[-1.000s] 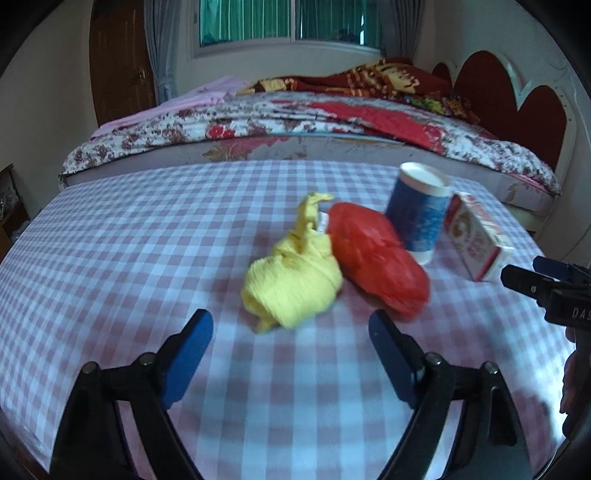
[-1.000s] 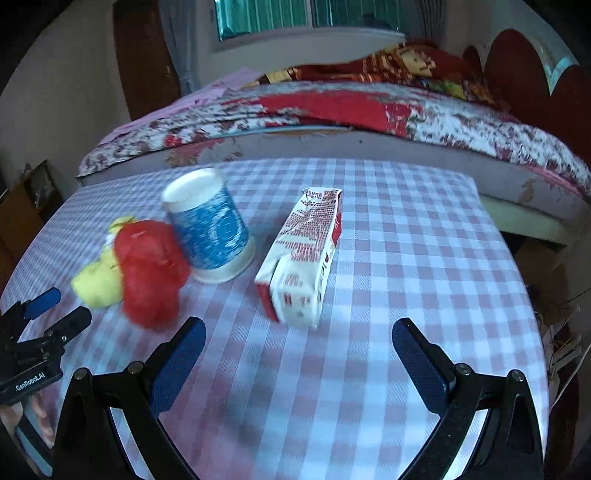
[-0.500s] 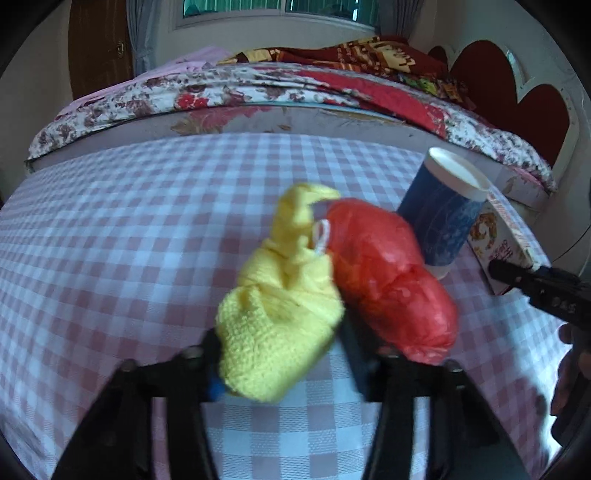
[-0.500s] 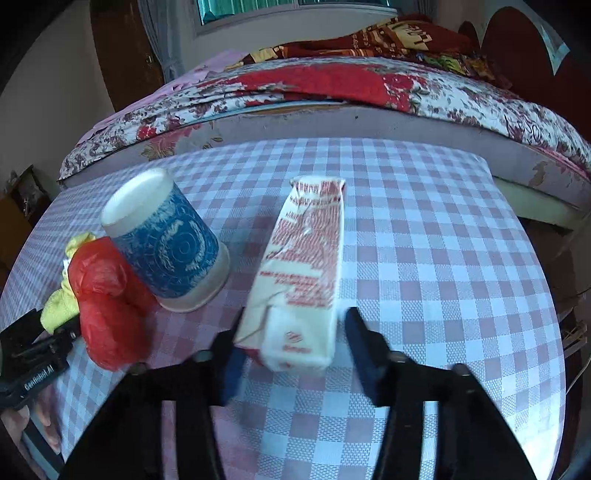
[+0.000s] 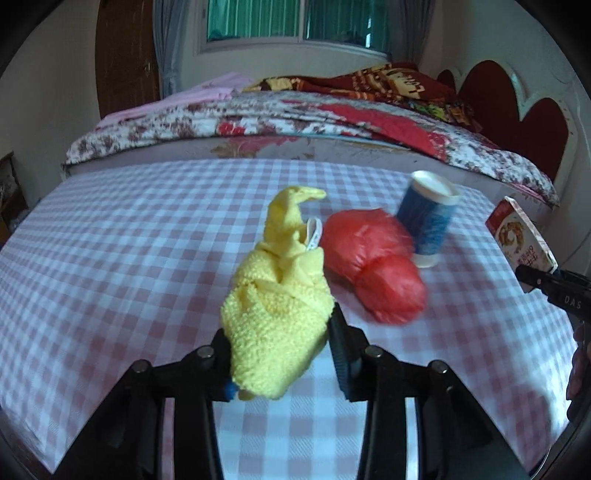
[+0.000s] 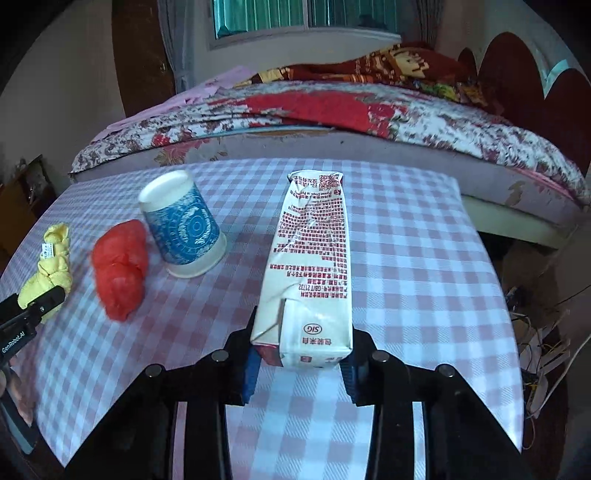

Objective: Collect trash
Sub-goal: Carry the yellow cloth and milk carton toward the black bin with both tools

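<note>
A bed (image 5: 332,125) with a floral cover and a red patterned blanket fills the back of the room, under a window (image 5: 295,18). In front of it stands the worktop (image 5: 129,229), spread with a pink and white checked cloth.

On the cloth, the milk carton (image 6: 314,266) is the largest piece of trash. It lies lengthwise, pointing away toward the bed, and its near end sits between the fingers of the right gripper (image 6: 301,354), which have just been closing and now press on both of its sides. To its left a blue patterned paper cup (image 6: 183,225) stands upside down on its rim. Just beside the cup lies a crumpled red plastic bag (image 6: 120,266), touching or nearly touching it.

Left of the bag is the knotted yellow cloth (image 5: 280,295), with a small white tag near its twisted top. The left gripper (image 5: 277,354) has just been closing its fingers, and they clamp the lower end of the cloth, which appears raised a little off the worktop.

A hand (image 5: 578,369) shows at the right edge of the left wrist view.
</note>
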`<state>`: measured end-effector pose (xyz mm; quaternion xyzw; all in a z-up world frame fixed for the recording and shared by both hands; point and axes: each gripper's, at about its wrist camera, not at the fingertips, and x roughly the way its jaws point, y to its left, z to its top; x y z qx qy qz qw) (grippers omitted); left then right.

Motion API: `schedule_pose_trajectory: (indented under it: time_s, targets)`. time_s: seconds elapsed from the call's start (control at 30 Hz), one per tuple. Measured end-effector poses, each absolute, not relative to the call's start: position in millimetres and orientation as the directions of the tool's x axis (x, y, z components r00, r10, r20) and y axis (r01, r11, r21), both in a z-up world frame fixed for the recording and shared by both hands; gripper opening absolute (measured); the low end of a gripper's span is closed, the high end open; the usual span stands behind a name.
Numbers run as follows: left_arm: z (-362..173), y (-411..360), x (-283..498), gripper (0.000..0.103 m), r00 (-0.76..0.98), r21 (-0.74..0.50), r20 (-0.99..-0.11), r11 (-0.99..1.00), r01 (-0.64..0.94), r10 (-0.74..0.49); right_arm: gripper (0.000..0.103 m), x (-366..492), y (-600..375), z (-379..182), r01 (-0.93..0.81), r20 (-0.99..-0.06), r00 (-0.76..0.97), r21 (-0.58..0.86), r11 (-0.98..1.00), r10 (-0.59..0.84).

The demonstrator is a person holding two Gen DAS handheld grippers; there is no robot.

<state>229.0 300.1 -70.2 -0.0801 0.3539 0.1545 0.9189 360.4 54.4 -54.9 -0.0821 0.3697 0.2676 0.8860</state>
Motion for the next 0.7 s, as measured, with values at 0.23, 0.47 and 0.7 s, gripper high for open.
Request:
schedule_pose_trajectory:
  time_s: [0.23,0.47,0.7]
  targets:
    - [-45.8,258.7,207.3,0.04,0.75,-0.04,-0.633,0.959,-0.281,0.193,0.038,322.7,19.0,-42.3,-0.54,-0.663,0.617,0.033,0.841,0.423]
    - [-35.3,211.1,185.0,0.04,0.783,-0.05,-0.604,0.974,-0.222,0.148,0.038,288.2,-28.8,-33.3,-0.524,-0.639,0.646,0.027,0.851,0.418]
    - [-32.6,167.7,169.4,0.04,0.798,-0.052,-0.595,0.986,-0.158,0.097,0.038,258.1,-72.6,-23.0,-0.497,-0.61,0.682,0.018,0.868,0.403]
